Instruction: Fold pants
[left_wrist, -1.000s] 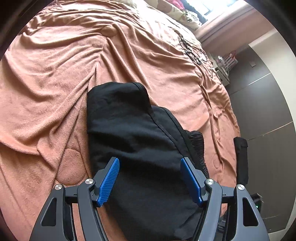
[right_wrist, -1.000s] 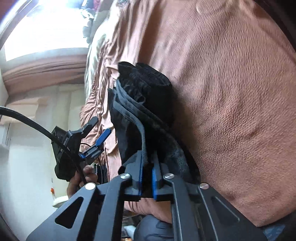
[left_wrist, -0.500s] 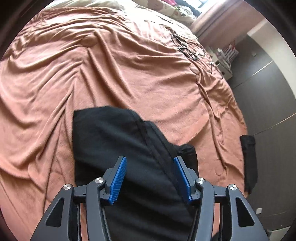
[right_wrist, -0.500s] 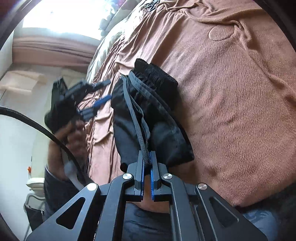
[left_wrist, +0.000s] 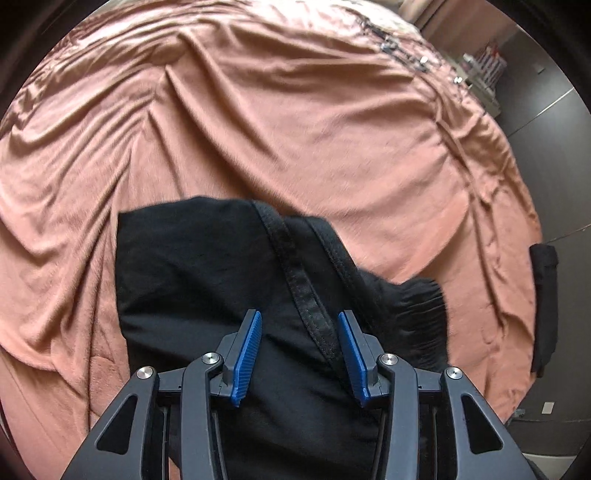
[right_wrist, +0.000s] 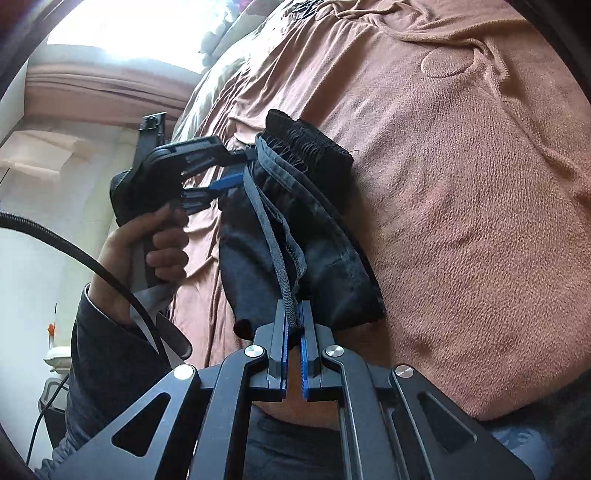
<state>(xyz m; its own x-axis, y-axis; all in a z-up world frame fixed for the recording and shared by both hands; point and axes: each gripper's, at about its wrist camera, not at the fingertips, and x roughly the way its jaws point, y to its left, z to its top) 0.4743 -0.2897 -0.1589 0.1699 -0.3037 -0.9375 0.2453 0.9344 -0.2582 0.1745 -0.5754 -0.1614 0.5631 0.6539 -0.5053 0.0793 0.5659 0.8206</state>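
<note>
Black pants (left_wrist: 207, 273) lie folded into a compact bundle on the pink bedspread (left_wrist: 295, 122). My left gripper (left_wrist: 299, 321) is open, its blue pads either side of a seam of the pants, close over the fabric. In the right wrist view the pants (right_wrist: 295, 221) hang as a bundle with the waistband at the far end. My right gripper (right_wrist: 293, 310) is shut on the pants' near edge, with a drawstring running into the jaws. The left gripper (right_wrist: 221, 173) shows there too, held by a hand, at the bundle's far left edge.
The bedspread is wrinkled throughout. A black garment (left_wrist: 545, 295) hangs off the bed's right edge. Dark wardrobe doors (left_wrist: 554, 122) stand to the right. A bright window (right_wrist: 140, 33) and a black cable (right_wrist: 74, 251) show in the right wrist view.
My left gripper has narrowed its opening and come in close over the pants. My right gripper stays shut on the pants and has lifted the bundle's near edge.
</note>
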